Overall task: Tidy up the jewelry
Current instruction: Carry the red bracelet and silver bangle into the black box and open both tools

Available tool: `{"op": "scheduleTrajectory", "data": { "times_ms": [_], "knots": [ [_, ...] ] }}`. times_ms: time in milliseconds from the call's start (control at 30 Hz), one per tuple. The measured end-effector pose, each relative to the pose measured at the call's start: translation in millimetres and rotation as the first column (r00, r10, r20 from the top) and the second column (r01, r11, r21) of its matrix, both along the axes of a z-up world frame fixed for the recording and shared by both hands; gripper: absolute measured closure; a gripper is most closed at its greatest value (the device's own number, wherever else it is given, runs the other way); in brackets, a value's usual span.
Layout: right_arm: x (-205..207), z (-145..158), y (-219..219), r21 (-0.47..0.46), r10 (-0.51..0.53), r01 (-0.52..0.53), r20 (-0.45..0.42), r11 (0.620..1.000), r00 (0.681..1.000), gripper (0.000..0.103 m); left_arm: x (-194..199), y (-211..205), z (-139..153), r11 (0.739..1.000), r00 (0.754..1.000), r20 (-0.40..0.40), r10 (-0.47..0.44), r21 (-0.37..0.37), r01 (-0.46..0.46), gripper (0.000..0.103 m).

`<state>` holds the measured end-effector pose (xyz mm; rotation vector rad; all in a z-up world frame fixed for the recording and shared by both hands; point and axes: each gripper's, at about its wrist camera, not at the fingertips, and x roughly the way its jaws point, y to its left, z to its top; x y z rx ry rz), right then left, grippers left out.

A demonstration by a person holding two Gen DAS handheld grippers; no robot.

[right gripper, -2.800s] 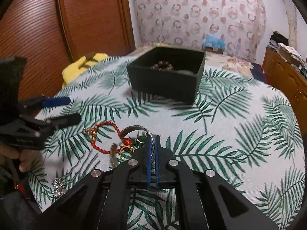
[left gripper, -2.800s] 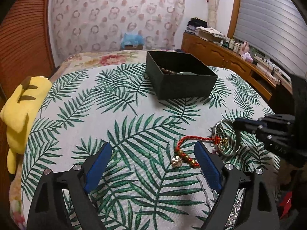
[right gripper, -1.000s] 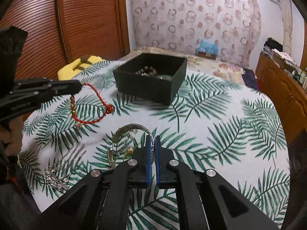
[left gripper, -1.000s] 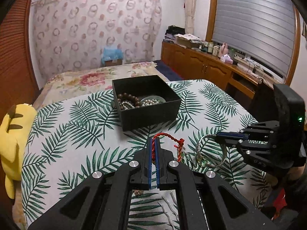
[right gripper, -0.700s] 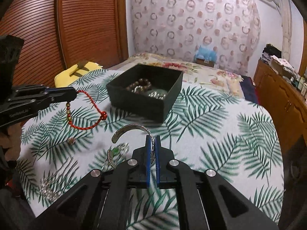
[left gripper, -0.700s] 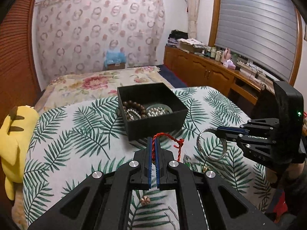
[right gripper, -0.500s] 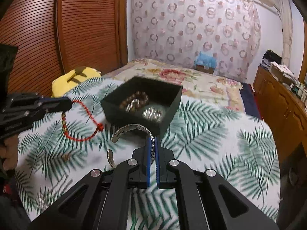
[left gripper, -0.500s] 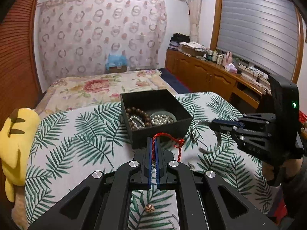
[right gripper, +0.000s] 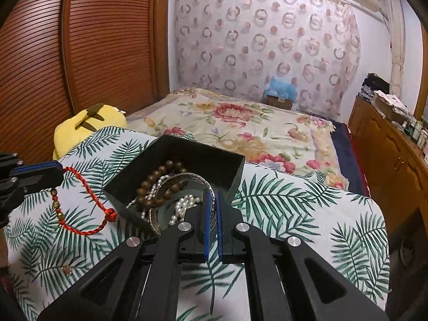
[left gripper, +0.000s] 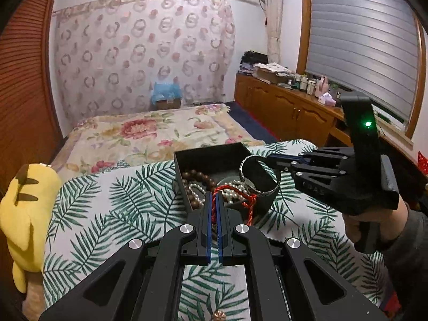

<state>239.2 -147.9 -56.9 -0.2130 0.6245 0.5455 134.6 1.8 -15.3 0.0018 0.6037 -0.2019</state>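
Observation:
A black open box [left gripper: 206, 152] [right gripper: 214, 157] stands on the palm-print cloth and holds brown beads [right gripper: 152, 179] and pearls [right gripper: 184, 203]. My left gripper [left gripper: 213, 200] is shut on a red cord bracelet [left gripper: 240, 194], which hangs just left of the box in the right wrist view [right gripper: 88, 203]. My right gripper [right gripper: 211, 200] is shut on a silver bangle [right gripper: 187, 178] and holds it over the box. In the left wrist view the bangle [left gripper: 256, 190] sits above the box's right side, held by the right gripper [left gripper: 270, 157].
A small gold charm [left gripper: 219, 315] [right gripper: 66, 268] lies on the palm-print table cloth [right gripper: 294, 208]. A yellow plush toy [left gripper: 24, 208] sits at the table's left edge. A bed [right gripper: 240, 123] lies beyond the table, a wooden cabinet [left gripper: 289, 112] at the right.
Both grippers closed on their pieces, lifted them off the cloth and moved forward to the box. The bangle now hangs over the box; the red bracelet is beside it.

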Motion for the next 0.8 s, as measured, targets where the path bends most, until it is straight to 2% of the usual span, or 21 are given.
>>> {"op": "scheduleTrajectory", "data": {
  "times_ms": [333,500,800],
  "knots": [
    [17.0,-14.3,8.6,-0.004,0.034,-0.034,-0.052,0.999,0.998,0.094,19.6,-0.3,2.3,1.0,1.0,-0.004,0.013,0.013,-0.012,0.101],
    [11.5,-11.6,0.7,0.04,0.04,-0.038,-0.05,0.998,0.998,0.094,30.4,-0.6,2.7,1.0,1.0,-0.009,0.018,0.023,-0.018,0.101],
    [-11.4,-0.7,-20.1,0.047,0.038,-0.037,-0.016,0.998,0.999,0.094,50.4,-5.9,1.1,1.0,1.0,-0.021,0.019,0.026,-0.019,0.101]
  ]
}}
